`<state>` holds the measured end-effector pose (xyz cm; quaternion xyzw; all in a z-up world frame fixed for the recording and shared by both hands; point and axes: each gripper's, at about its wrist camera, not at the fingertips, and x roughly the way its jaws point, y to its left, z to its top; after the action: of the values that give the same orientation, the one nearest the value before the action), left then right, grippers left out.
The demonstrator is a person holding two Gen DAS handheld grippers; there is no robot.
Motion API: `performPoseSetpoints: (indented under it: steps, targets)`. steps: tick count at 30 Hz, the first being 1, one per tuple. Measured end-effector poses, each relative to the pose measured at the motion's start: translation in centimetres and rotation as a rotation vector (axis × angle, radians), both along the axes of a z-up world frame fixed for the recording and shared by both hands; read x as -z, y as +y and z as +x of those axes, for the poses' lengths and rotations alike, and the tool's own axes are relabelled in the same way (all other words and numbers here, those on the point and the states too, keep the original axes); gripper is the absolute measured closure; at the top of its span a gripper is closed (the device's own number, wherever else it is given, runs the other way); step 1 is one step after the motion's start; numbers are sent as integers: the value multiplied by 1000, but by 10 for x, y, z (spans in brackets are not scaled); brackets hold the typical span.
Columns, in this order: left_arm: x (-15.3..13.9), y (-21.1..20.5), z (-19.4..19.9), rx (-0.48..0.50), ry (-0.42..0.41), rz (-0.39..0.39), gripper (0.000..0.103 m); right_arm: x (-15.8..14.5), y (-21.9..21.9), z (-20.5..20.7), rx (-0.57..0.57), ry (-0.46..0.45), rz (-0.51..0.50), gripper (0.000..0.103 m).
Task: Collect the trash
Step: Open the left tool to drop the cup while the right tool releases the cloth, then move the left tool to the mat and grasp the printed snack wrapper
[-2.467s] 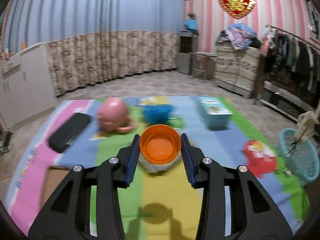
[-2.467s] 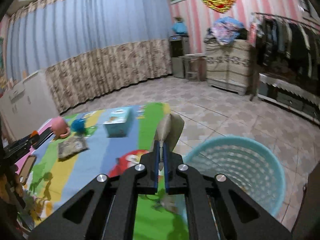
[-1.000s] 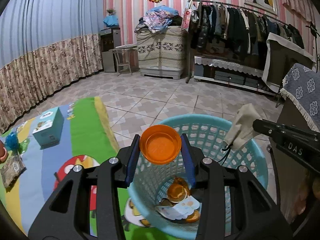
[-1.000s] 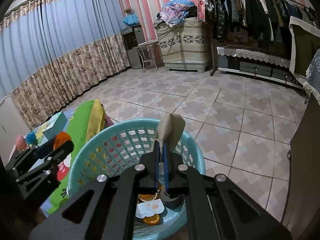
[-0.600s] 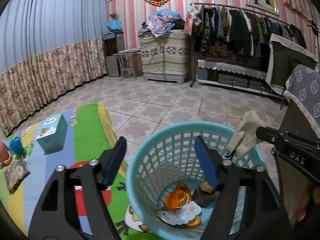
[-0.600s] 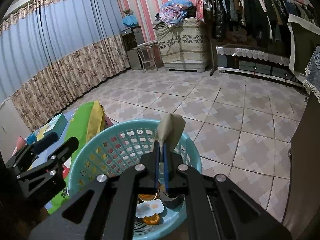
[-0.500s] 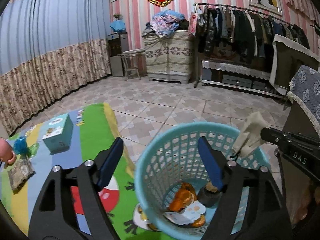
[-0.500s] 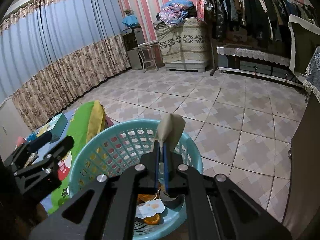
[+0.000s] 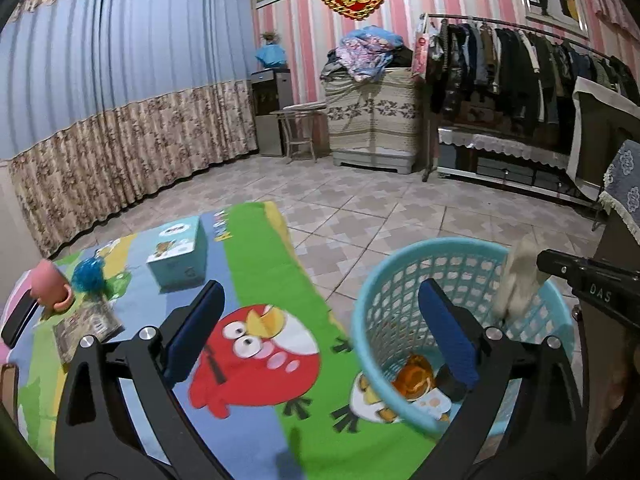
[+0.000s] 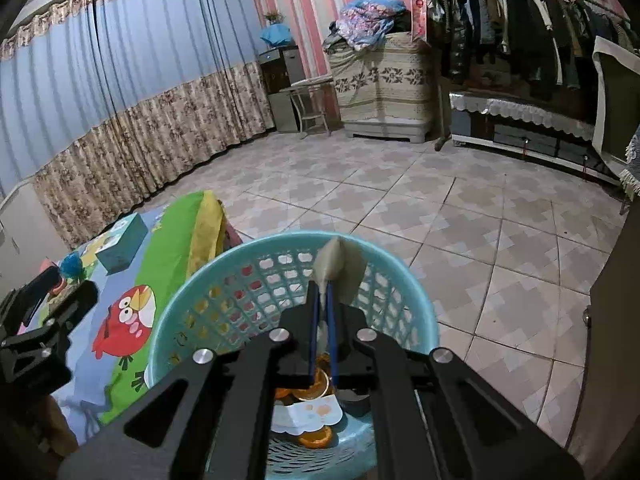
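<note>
The orange cup gone from its now wide-spread jaws, the left gripper [image 9: 320, 320] has swung back toward the cartoon-bird play mat [image 9: 256, 356], while that cup lies in the pale-blue latticed plastic basket [image 10: 200, 280] among orange scraps and paper. The right gripper [image 10: 322, 300] hangs over the basket, pinched tight on a crumpled beige wrapper [image 10: 340, 266].

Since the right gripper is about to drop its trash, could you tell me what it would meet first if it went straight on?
Probably the far inner wall of the blue basket: the right gripper, jaws shut on the beige scrap, points across the basket's mouth. Depth is unclear.
</note>
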<state>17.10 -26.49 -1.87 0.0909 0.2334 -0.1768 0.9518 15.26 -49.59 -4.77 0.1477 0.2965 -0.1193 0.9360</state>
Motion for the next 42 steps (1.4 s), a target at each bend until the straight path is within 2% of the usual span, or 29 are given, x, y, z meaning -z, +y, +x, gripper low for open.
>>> performPoseSetpoints:
  steps: [2,4,5,6,8,12,15,19,23,34,42]
  targets:
    - [1,9,0,-13,3,1,8,3,0,3,0,8,16,97]
    - [1,17,0,-23,5,1,8,4,1,5,-2,9,31,83]
    - [0,21,1,-28,6,0,8,4,2,5,3,7,29,58]
    - [0,25,1,-34,5,-2,7,4,4,6,12,2,20,43]
    - [0,32,1,-46,4,-7,6,4,6,7,11,3,13,41]
    - [1,47,0,-63,14,-16,6,6,7,8,36,10,-3,23]
    - [3,58,-1,-80,16,-15,6,8,8,10,62,22,-13,15]
    - [4,82,1,-112,20,-24,6,7,15,13,60,22,-23,12]
    - [6,108,6,-149,21,-19,6,3,32,17,60,15,-88,9]
    - [15,222,47,-324,72,11,6,2,85,37,-30,10,-158,9]
    - [30,293,88,-408,167,-30,6,8,97,46,-35,15,-71,9]
